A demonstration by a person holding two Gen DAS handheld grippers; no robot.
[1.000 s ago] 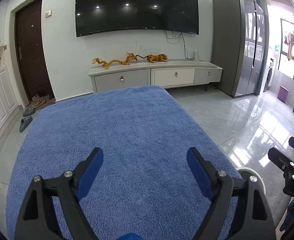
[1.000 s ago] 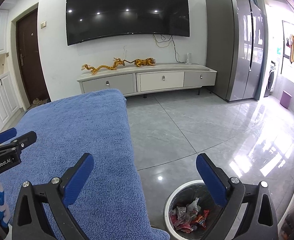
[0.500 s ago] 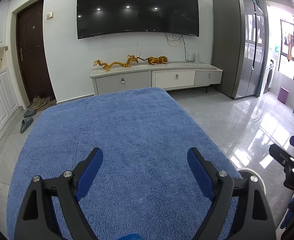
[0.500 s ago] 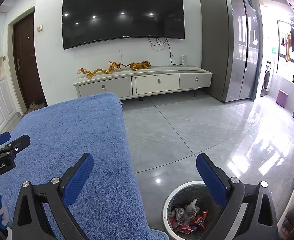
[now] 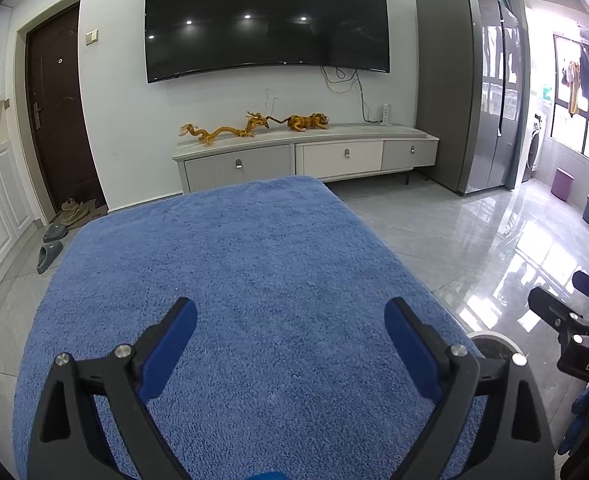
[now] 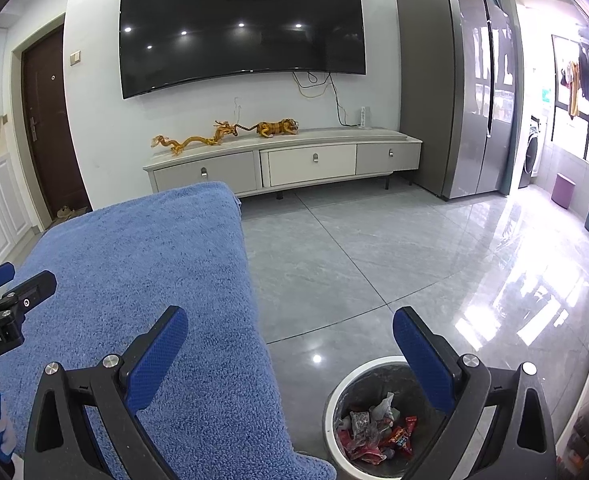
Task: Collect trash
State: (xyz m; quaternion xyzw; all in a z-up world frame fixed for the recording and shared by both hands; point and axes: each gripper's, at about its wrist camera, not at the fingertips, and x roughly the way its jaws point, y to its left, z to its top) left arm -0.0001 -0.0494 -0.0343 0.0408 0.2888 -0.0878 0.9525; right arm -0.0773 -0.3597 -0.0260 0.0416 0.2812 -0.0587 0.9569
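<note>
Hovering over the blue-towelled bench [image 5: 234, 280], the left tool [image 5: 290, 332] is seen opening, nothing between its jaws; the right tool [image 6: 290, 344] is spread empty. Wrappers [image 6: 374, 432] lie in the bin [image 6: 358, 368] off the bench's right edge: light, crinkly, best pinched at an edge.

The left gripper [image 5: 290, 322] is opening: its fingers [image 5: 168, 346] now stand slightly wider over the blue towel [image 5: 234, 260], nothing between them.
</note>
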